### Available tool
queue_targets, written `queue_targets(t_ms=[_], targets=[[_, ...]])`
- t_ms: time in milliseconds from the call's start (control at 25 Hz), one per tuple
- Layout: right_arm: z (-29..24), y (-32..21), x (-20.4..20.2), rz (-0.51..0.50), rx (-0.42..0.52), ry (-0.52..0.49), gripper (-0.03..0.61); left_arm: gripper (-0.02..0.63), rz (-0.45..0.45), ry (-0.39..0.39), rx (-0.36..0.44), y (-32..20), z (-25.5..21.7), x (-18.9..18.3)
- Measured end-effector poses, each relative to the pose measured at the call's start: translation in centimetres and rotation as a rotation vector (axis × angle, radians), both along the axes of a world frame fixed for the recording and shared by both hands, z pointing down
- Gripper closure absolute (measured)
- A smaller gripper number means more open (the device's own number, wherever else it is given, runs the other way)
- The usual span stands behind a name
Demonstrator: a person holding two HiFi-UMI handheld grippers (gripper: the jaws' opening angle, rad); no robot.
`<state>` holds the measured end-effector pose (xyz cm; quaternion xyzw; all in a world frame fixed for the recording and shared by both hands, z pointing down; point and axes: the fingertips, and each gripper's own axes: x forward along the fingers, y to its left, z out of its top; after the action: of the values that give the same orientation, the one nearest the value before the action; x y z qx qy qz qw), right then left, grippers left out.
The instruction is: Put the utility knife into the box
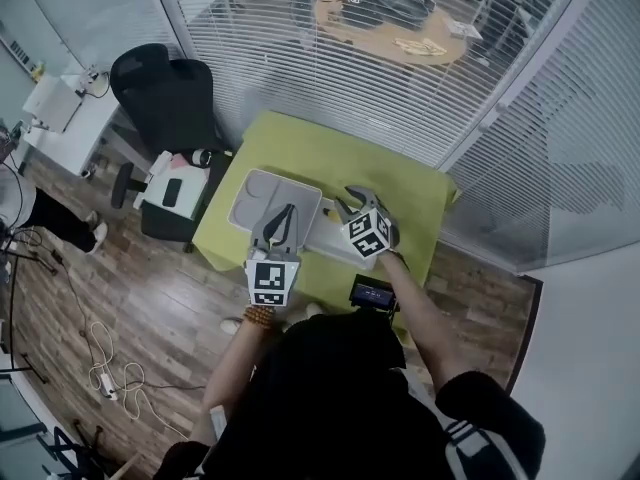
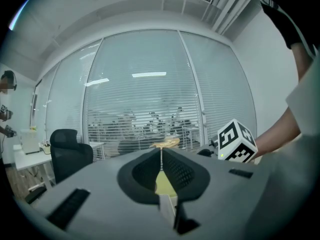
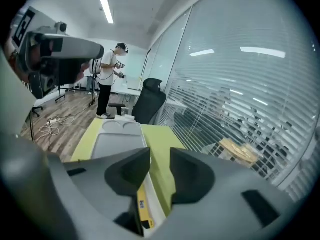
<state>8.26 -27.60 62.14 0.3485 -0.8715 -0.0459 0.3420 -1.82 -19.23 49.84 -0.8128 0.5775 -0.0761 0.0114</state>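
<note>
The yellow utility knife (image 3: 142, 203) lies lengthwise just below my right gripper (image 3: 160, 156), against the inner wall of the white box (image 3: 156, 204). The right jaws stand apart above it and nothing is pressed between them. In the head view the white box (image 1: 330, 236) sits on the green table (image 1: 300, 148), and the right gripper (image 1: 346, 201) hovers over its far end; the knife is hidden there. My left gripper (image 1: 284, 214) hangs over the box's left end beside the tray. Its jaws (image 2: 161, 154) meet at the tips and hold nothing.
A grey compartment tray (image 1: 262, 196) lies on the table left of the box. A black device (image 1: 372, 292) sits at the table's near edge. A black office chair (image 1: 165, 93) stands to the left, and a glass wall with blinds runs behind the table. A person (image 3: 107, 79) stands farther off.
</note>
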Motion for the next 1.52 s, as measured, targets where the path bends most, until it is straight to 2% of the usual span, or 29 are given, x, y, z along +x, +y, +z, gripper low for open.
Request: queue_targets(t_ms=[520,1200,1520], targets=[[-12.9,0.4,-1.4,-0.01,0.165,-0.252,0.459,0.594,0.021,-0.003,0.051,-1.9,-2.8,0.7],[-24.2,2.5,-1.8,-0.026,0.354,-0.408,0.468,0.594,0.026,0.033,0.134,-3.7,-7.5,0.2],[-26.7,4.1,-0.6,0.006,0.418,-0.46,0.48,0.594,0.055,0.039,0.171,-3.8,-9.3,1.6]])
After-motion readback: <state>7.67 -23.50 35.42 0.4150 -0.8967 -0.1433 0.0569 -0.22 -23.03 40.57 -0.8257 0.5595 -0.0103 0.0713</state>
